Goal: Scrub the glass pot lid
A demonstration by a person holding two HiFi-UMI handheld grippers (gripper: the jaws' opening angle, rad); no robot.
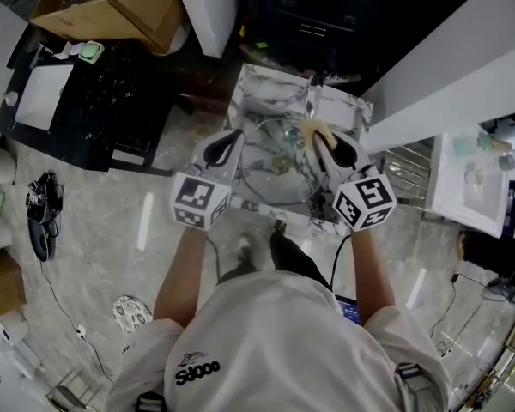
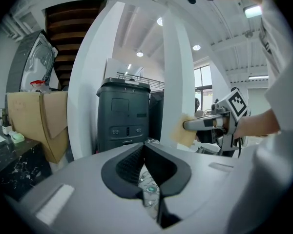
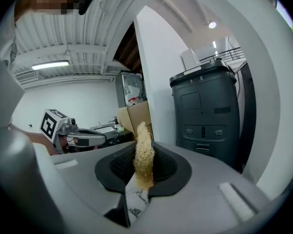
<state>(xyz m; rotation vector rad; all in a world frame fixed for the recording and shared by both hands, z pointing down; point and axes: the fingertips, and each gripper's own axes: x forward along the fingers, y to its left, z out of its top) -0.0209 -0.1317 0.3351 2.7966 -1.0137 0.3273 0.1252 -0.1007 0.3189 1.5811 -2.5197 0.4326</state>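
My right hand-held gripper [image 3: 144, 169] is clamped on a tan, coarse-fibred loofah pad [image 3: 143, 145] that stands upright between its jaws. My left hand-held gripper [image 2: 146, 146] has its jaws closed tip to tip, with nothing visibly pinched. Both are over the round, clear glass pot lid [image 1: 277, 177] on the veined marble bench [image 1: 348, 108]. I judge scrubbing is starting. Next I would press the pad onto the glass.

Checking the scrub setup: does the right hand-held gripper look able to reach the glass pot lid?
Probably yes: the right hand-held gripper holds its loofah sponge at the rim of the glass pot lid, which the left hand-held gripper grips; nothing lies between.
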